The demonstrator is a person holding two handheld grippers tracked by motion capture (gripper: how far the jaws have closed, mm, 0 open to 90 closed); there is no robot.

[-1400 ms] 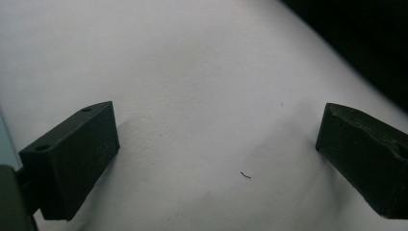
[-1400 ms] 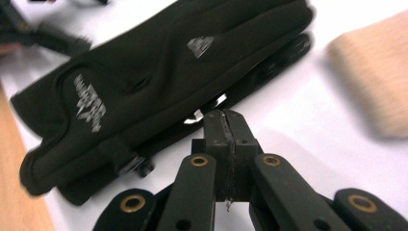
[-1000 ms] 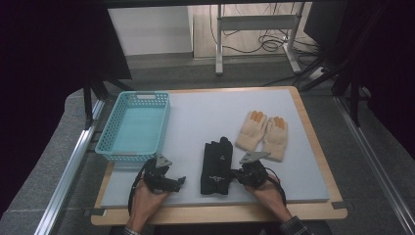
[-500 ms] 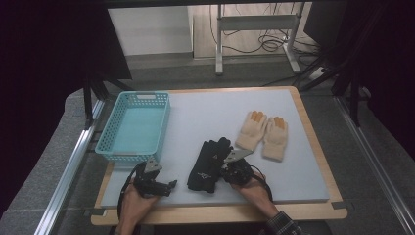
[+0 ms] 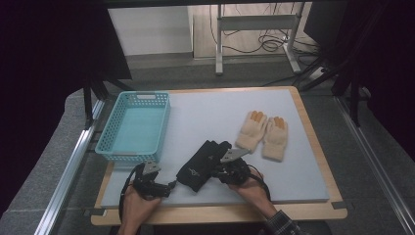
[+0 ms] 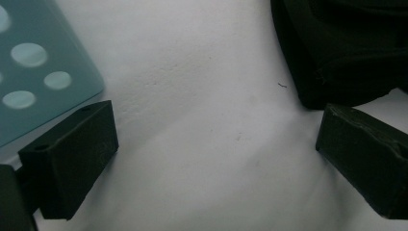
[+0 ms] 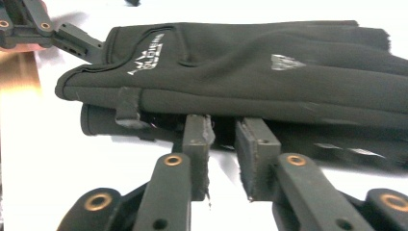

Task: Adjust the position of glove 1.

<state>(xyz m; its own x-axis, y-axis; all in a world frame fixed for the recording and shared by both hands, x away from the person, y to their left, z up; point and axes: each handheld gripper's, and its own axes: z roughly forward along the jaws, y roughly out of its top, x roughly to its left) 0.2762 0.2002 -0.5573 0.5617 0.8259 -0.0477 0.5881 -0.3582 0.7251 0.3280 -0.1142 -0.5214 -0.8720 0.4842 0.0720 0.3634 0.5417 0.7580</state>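
- High view: a pair of black fabric gloves (image 5: 203,159), stacked one on the other, lies on the pale grey table mat (image 5: 205,112) near its front edge, slanted with the cuffs toward the person.
- The right gripper (image 5: 221,170) sits at the gloves' right edge, touching them, held by the person's right hand (image 5: 250,188).
- The left gripper (image 5: 169,186) rests on the mat just left of the gloves' cuff end, in the person's left hand (image 5: 137,205).
- A light blue perforated plastic basket (image 5: 134,128) stands at the mat's left side; a pair of cream knitted gloves with orange fingertips (image 5: 264,133) lies to the right of the black pair, apart from it.
- Left gripper view: the left gripper (image 6: 211,144) has its jaws spread wide over bare mat, with nothing between them. The black gloves (image 6: 346,48) lie just beyond the right jaw; a corner of the basket (image 6: 38,67) shows beyond the left jaw.
- Right gripper view: the right gripper (image 7: 222,144) has its jaws drawn almost together at the gloves' (image 7: 250,72) side edge. They seem to pinch the lower glove's edge, though the dark fabric makes the contact hard to read. The left gripper (image 7: 43,29) shows beyond the cuffs.
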